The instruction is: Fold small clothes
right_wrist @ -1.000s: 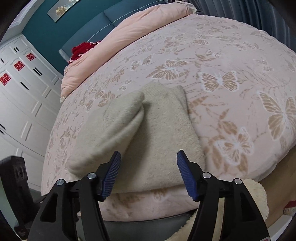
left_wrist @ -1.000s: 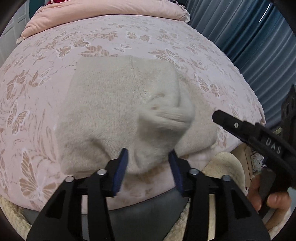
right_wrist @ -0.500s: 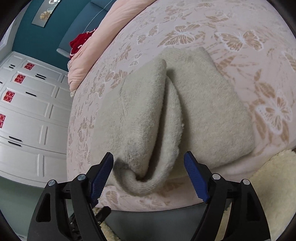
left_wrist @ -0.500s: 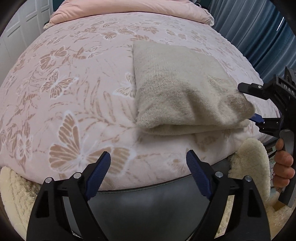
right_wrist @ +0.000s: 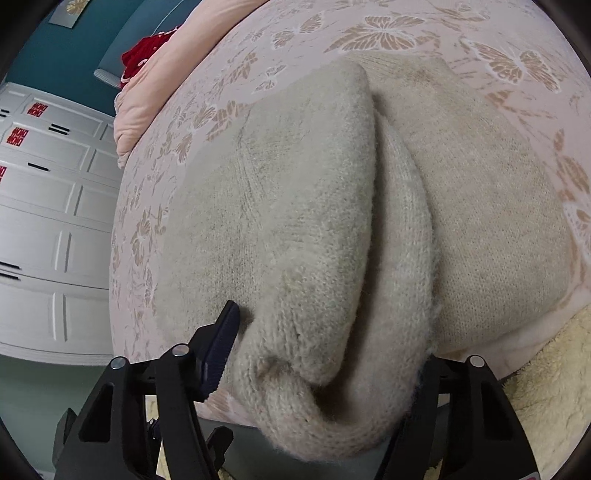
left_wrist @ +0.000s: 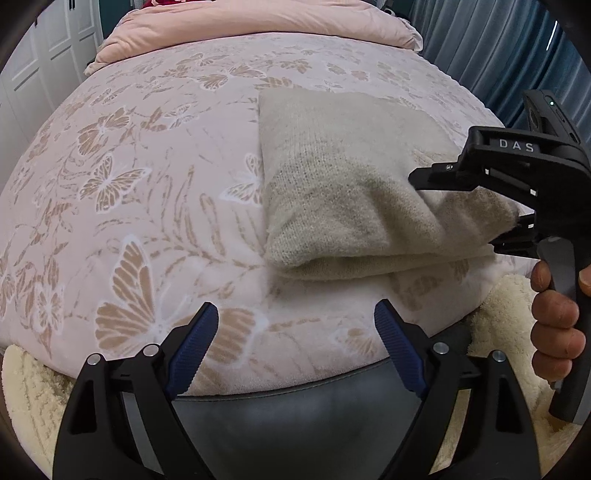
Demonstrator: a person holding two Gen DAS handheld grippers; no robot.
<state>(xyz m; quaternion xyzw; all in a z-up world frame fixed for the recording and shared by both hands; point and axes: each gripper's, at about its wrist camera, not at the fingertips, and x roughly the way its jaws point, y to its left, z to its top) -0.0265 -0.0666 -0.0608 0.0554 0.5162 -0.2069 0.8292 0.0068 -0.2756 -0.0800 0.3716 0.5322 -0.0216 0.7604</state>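
Observation:
A beige knit garment (left_wrist: 351,184) lies folded on the pink butterfly bedspread (left_wrist: 129,184), near the bed's front edge. My left gripper (left_wrist: 295,325) hangs over the bedspread's front rim, left of and below the garment, its jaws opening with nothing between them. My right gripper (left_wrist: 461,214) reaches in from the right, one finger on top of the garment's right end and one under it. In the right wrist view the garment (right_wrist: 295,221) fills the frame. Its rolled edge bulges between the closing jaws of the right gripper (right_wrist: 328,332), hiding the right pad.
A pink duvet (left_wrist: 258,22) is heaped at the bed's head, with something red (right_wrist: 144,55) beside it. Blue curtains (left_wrist: 498,55) hang to the right, white wardrobe doors (right_wrist: 48,221) stand to the left. A cream fluffy rug (left_wrist: 495,317) lies below the dark bed frame (left_wrist: 295,413).
The left gripper let go of the garment's fold, drew back to the left and widened. The right gripper moved in low onto the garment's right end and its jaws narrowed around the rolled edge.

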